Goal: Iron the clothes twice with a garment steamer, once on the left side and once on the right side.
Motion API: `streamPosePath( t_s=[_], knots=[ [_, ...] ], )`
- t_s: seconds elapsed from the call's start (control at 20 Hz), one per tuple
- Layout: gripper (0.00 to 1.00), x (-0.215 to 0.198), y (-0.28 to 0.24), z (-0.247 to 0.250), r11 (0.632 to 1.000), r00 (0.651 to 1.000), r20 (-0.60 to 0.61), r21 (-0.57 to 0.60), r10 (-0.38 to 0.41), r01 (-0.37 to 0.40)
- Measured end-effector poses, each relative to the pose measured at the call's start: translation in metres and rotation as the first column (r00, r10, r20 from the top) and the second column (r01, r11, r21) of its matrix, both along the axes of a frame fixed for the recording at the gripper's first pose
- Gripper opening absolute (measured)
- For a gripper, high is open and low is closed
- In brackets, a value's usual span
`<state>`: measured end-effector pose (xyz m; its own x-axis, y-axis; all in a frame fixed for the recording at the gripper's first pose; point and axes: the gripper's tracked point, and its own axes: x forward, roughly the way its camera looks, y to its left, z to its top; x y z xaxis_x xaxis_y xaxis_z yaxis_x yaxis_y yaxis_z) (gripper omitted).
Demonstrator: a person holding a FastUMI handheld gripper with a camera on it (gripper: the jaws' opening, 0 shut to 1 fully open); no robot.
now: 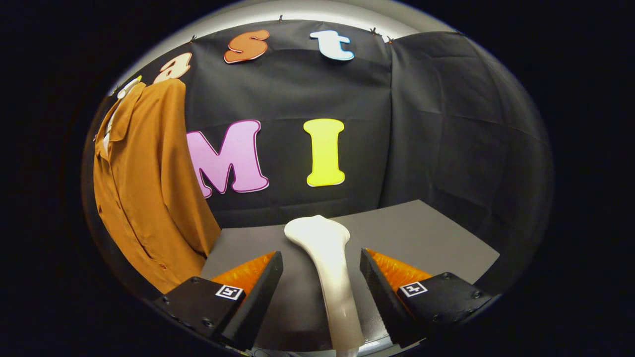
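Note:
A white garment steamer (330, 263) lies on the grey tabletop (426, 233), its handle running back between my fingers and its wide head pointing away toward the booth wall. My gripper (321, 265) is open, with a finger on each side of the handle and a gap to each, so neither finger touches it. An orange-brown shirt (144, 193) hangs on a hanger to the left, beyond the left finger, its hem reaching down past the table's edge.
The black cloth wall closes the booth behind and to the right of the table. The table's right corner (496, 255) lies beyond the right finger. Bare grey surface stretches right of the steamer head.

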<state>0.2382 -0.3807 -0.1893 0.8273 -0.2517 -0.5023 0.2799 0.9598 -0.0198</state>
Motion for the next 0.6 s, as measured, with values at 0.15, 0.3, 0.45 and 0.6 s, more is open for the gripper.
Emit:
streamPosePath(
  t_s=[0.15, 0.3, 0.45, 0.6],
  knots=[
    [0.98, 0.002, -0.005, -0.019, 1.0, 0.998, -0.062, 0.029, -0.002, 0.004],
    [0.95, 0.007, -0.011, -0.039, 0.998, 0.992, -0.124, 0.056, -0.02, 0.027],
    [0.82, 0.005, -0.019, -0.056, 0.997, 0.981, -0.191, 0.059, -0.037, 0.049],
    [0.53, 0.001, -0.016, -0.067, 0.999, 0.969, -0.245, 0.053, 0.004, 0.01]
  ],
)
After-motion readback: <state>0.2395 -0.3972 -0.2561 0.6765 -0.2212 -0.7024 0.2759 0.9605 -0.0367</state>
